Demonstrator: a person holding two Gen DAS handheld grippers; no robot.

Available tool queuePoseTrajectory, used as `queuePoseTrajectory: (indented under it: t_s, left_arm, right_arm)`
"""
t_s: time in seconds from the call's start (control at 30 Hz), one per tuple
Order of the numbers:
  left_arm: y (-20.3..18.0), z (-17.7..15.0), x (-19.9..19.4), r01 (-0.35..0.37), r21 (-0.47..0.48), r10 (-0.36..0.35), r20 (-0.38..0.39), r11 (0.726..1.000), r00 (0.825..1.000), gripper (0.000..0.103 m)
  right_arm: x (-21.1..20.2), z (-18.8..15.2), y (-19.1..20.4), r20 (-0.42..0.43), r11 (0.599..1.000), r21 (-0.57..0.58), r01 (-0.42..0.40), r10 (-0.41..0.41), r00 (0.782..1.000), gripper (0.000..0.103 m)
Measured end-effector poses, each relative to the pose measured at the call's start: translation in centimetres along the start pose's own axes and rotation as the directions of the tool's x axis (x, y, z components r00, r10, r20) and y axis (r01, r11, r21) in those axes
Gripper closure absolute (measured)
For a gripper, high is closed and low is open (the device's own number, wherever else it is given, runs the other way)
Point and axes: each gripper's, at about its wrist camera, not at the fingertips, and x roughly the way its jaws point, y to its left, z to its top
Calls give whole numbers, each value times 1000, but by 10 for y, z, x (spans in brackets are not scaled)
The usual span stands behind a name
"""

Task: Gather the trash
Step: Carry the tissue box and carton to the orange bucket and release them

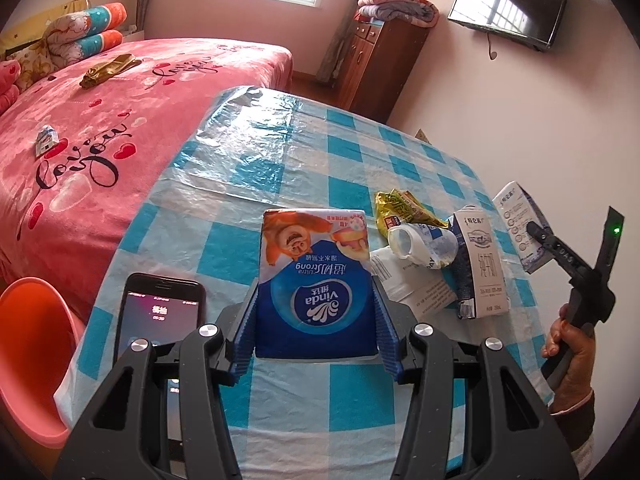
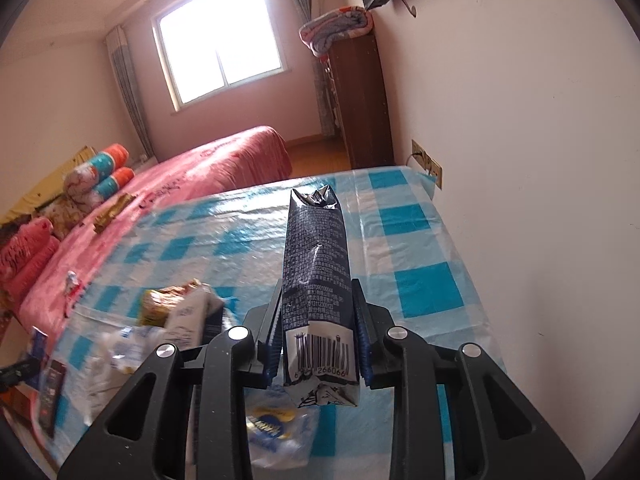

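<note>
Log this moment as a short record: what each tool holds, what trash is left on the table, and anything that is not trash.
left tool: shut on the tissue pack
right tool: shut on a dark milk carton, lifted off the table
trash left on table: white plastic bottle on its side, upright milk carton, yellow snack wrapper
not trash: phone, screen lit, beside the left tool
off table: small wrapper on the pink bed

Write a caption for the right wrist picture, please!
Right gripper lifts a dark milk carton above the checked table.
</note>
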Motion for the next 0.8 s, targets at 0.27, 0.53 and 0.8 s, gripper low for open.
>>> queuePoseTrajectory:
  t_s: [0.27,0.53,0.8]
  left_arm:
    - [15,-3,-27,-2,-5,2,49,1000,999,51]
    - [54,-11,-66,-56,-58,62,106,997,992,51]
    - [125,-35,-103,-156,-180,179,118,971,977,51]
  right_arm:
    - [-42,12,42,38,990,-9,-143,144,989,72]
    - [-68,11,139,-29,920,-113,-375,374,927,71]
    - [-66,-9,252,-231,779,-159,-606,568,790,71]
